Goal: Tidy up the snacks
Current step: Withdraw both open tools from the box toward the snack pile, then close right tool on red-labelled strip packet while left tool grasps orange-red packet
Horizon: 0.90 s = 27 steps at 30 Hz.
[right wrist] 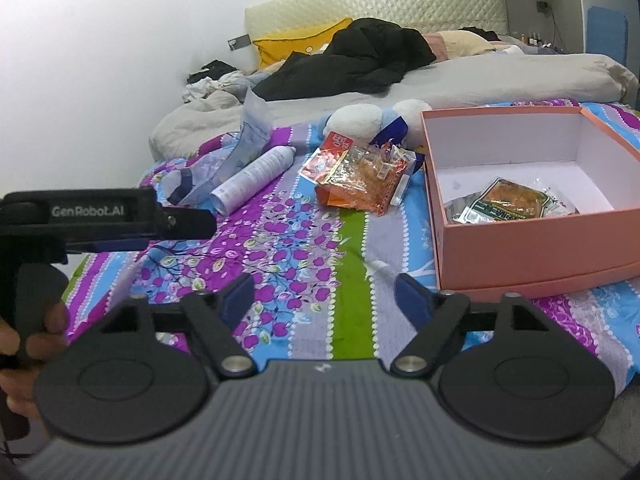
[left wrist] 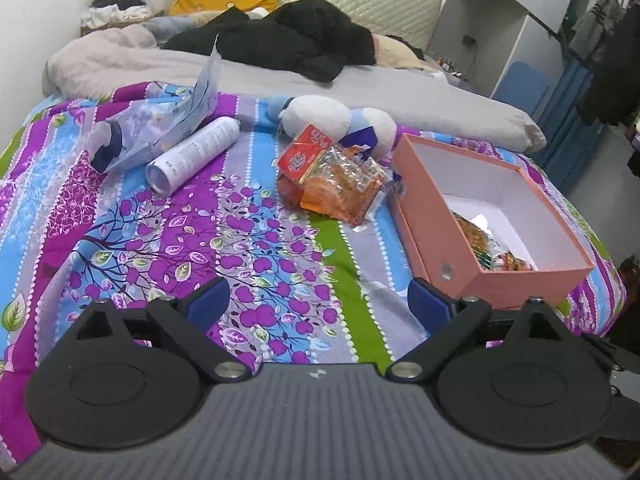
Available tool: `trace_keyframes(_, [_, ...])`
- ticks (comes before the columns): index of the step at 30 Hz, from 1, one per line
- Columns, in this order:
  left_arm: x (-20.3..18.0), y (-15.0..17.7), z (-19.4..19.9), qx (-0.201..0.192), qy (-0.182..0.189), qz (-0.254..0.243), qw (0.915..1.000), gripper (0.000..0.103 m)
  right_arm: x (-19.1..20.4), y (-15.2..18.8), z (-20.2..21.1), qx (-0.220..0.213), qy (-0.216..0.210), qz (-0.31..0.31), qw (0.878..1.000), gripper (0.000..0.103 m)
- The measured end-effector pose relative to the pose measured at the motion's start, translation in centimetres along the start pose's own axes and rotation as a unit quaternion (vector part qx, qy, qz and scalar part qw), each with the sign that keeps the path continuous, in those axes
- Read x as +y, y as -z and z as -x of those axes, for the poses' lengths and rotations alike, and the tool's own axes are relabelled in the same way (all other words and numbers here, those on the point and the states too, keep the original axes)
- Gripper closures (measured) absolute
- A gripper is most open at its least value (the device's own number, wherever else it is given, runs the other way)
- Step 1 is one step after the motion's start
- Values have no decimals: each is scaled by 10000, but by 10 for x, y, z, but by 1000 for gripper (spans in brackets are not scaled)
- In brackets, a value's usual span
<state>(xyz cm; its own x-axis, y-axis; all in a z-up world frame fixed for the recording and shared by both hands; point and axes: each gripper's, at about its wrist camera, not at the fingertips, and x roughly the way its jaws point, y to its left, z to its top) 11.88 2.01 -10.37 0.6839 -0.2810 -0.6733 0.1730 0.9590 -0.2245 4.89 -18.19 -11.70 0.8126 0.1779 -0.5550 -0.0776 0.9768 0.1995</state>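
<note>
A pink cardboard box [left wrist: 500, 276] with a white inside sits open on the bed at the right, also in the right wrist view [right wrist: 532, 248]. One snack packet [right wrist: 508, 202] lies inside it [left wrist: 492, 246]. A pile of orange and red snack packets [left wrist: 336, 176] lies on the blanket left of the box [right wrist: 360, 180]. My left gripper [left wrist: 318, 304] is open and empty, low over the blanket in front of the pile. My right gripper [right wrist: 324, 300] is open and empty, in front of the box's near left corner. The left gripper's body [right wrist: 100, 220] shows at the left of the right wrist view.
A white spray can [left wrist: 192, 152] and a clear plastic bag with a bottle [left wrist: 156, 128] lie at the left. A white and blue plush toy [left wrist: 340, 118] lies behind the snacks. Black clothes [left wrist: 288, 40], a grey duvet and pillows are further back.
</note>
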Motion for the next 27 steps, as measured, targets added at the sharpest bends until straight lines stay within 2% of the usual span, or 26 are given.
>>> trace_keyframes(8, [8,-18,-35,145,30,34,9999,5,-2,-10,-36,249,-17,-8,9997,17])
trace_keyframes(13, [18,-29,-62,242,54,208,9995,6,3,-19,-55,195,-6,119,9997,17])
trace_keyframes(20, [39,-49,-106,310,140,344,9988,7,4,-35,-86,179,-261,192,9993,17])
trace_keyframes(27, [56,-70,-161,323,337,553,9974,8,-4,-48,-134,288,-34,217,9993,18])
